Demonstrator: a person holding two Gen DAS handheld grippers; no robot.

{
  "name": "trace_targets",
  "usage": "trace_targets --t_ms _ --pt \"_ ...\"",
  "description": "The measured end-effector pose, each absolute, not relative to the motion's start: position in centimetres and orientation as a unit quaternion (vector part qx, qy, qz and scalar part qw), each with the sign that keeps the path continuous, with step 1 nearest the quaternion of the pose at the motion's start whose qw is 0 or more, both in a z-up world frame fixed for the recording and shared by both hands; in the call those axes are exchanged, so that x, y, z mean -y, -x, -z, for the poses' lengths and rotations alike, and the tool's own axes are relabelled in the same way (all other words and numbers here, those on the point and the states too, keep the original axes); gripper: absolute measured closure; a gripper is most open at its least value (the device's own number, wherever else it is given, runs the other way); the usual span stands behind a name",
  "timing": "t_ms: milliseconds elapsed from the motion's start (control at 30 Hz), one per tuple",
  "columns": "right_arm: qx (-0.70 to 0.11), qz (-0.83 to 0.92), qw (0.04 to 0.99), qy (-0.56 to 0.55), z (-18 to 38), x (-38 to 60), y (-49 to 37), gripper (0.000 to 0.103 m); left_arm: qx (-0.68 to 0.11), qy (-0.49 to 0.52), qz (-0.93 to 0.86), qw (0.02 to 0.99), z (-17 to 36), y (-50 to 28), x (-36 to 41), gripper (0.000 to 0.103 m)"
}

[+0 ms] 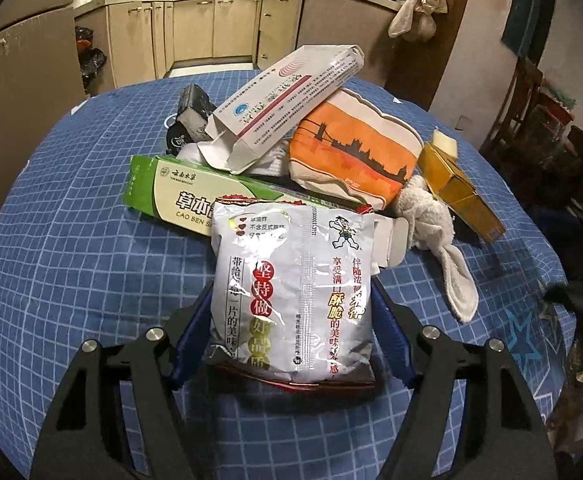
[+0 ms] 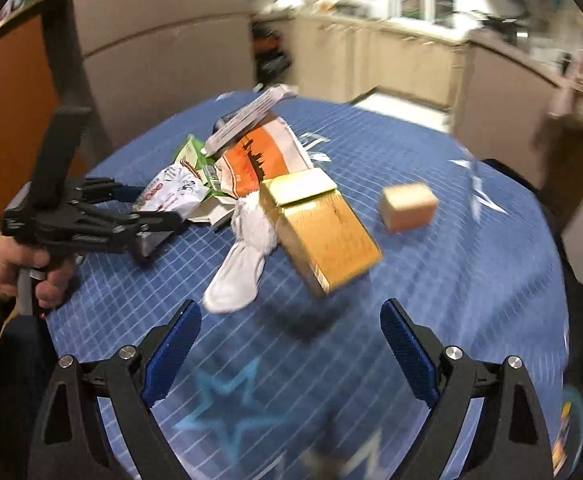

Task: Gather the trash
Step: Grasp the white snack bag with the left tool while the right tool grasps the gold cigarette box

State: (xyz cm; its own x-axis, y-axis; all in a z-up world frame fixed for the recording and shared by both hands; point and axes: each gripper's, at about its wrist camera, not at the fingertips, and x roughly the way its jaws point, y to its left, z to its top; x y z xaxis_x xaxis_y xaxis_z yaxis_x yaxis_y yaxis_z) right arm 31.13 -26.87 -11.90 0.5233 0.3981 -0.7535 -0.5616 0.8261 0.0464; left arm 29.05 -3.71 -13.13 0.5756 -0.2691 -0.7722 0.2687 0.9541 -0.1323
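Observation:
My left gripper (image 1: 291,320) is shut on a silver snack bag (image 1: 291,292), held by its sides just above the blue checked table (image 1: 71,260). From the right wrist view the left gripper (image 2: 159,208) grips the same bag (image 2: 175,192) at the left of the pile. The pile holds a green box (image 1: 163,196), a white and pink carton (image 1: 287,96), an orange pouch (image 1: 351,152), a white plush rabbit (image 2: 243,256) and a gold box (image 2: 323,232). My right gripper (image 2: 291,344) is open and empty, just short of the gold box.
A small tan block (image 2: 409,206) sits apart on the right of the table. A dark wrapper (image 1: 191,116) lies behind the pile. Kitchen cabinets (image 1: 211,28) stand beyond the table. The right wrist view is motion-blurred.

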Motion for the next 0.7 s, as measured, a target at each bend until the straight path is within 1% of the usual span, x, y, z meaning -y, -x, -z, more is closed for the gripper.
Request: trace_targets --t_ms 200,367,400,467,500,533,567,700 --pt "-0.422 -0.318 0.839 0.133 12.1 24.7 -37.0 0.012 -0.434 0.002 0.164 0.886 13.4 -29.2 3.4 0.033" --pt "-0.431 -0.331 0.827 0.144 13.1 23.7 -38.6 0.014 -0.435 0.003 0.17 0.884 13.3 -29.6 3.4 0.033" --pt "-0.433 -0.334 0.825 0.144 13.2 23.7 -38.8 0.016 -0.434 0.003 0.17 0.885 13.4 -29.6 3.5 0.033" --pt "-0.442 -0.338 0.818 0.145 13.7 23.5 -39.1 0.025 -0.432 0.001 0.169 0.886 13.4 -29.7 3.5 0.033" --pt "-0.443 -0.341 0.816 0.145 13.9 23.4 -39.1 0.028 -0.432 0.001 0.169 0.886 13.4 -29.7 3.6 0.033" --pt "-0.443 -0.346 0.815 0.141 13.9 23.5 -39.0 0.034 -0.432 0.0 0.17 0.886 13.4 -29.7 3.7 0.033" --pt "-0.441 -0.348 0.816 0.138 13.8 23.5 -38.9 0.038 -0.432 0.001 0.17 0.886 13.3 -29.6 3.8 0.033" --pt "-0.422 -0.333 0.832 0.137 13.3 23.7 -37.4 0.041 -0.43 0.004 0.167 0.887 13.4 -29.4 3.7 0.034"
